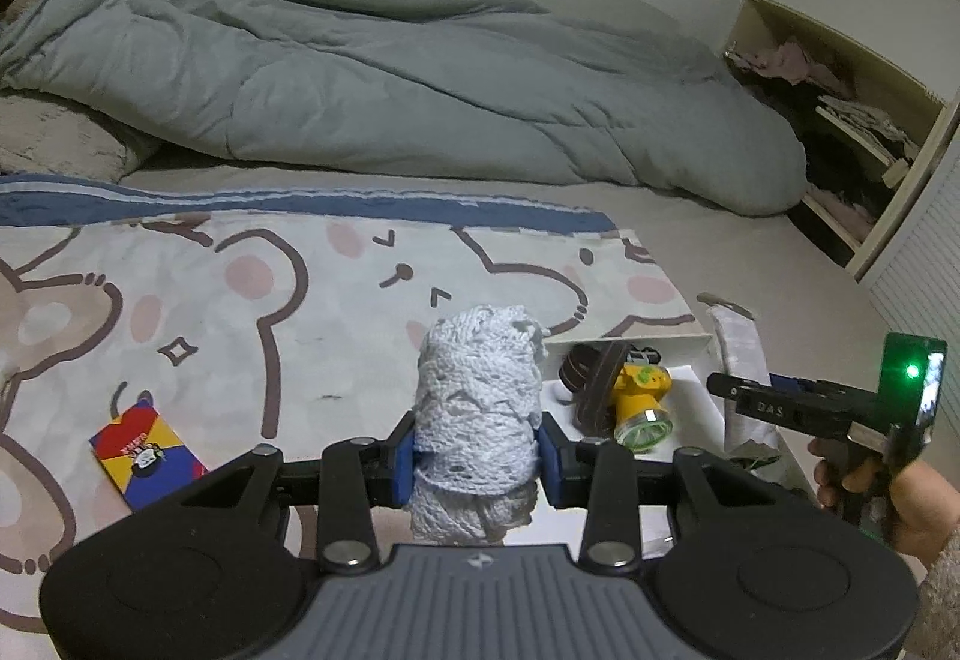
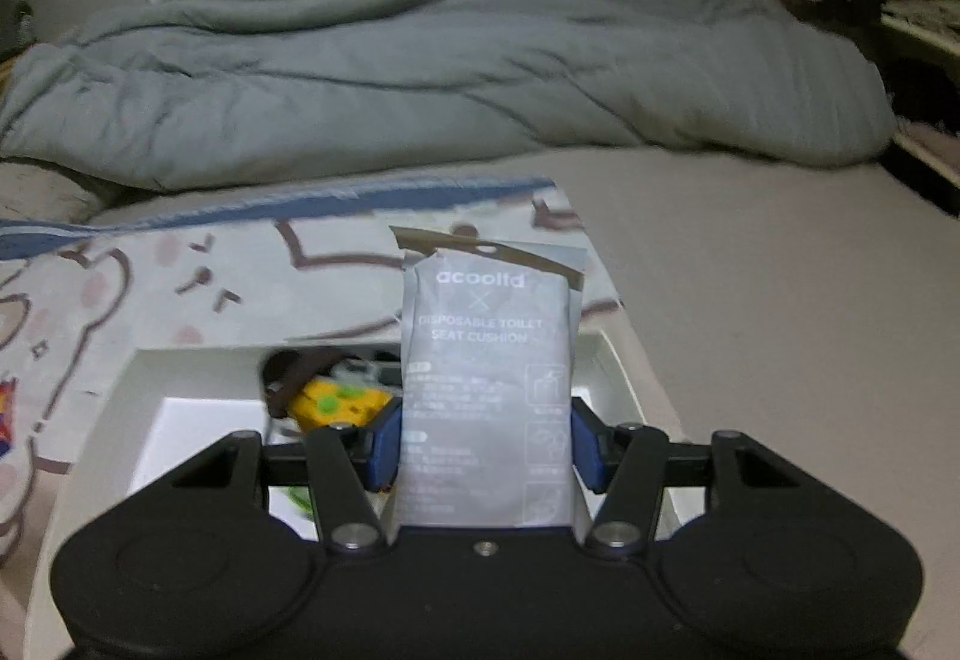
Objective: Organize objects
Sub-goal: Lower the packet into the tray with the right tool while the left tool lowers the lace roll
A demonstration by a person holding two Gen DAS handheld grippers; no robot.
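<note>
A roll of pale crocheted lace [image 1: 477, 420] is clamped upright between the blue pads of the left gripper [image 1: 477, 459], above a bear-print sheet [image 1: 252, 300] spread on a bed. Just to its right lies a white box [image 2: 180, 360], where a yellow headlamp [image 1: 642, 399] with a brown strap [image 1: 594, 378] is seen. A grey sachet [image 2: 489, 390] is gripped upright by the right gripper [image 2: 486, 450] over that box; its print reads "acoolfd" or similar, then "DISPOSABLE TOILET SEAT CUSHION", the smaller lines being too blurred to read. A red, yellow and blue card [image 1: 147, 456] lies flat on the sheet, left of the lace. A rumpled grey duvet [image 1: 390, 84] is piled behind.
</note>
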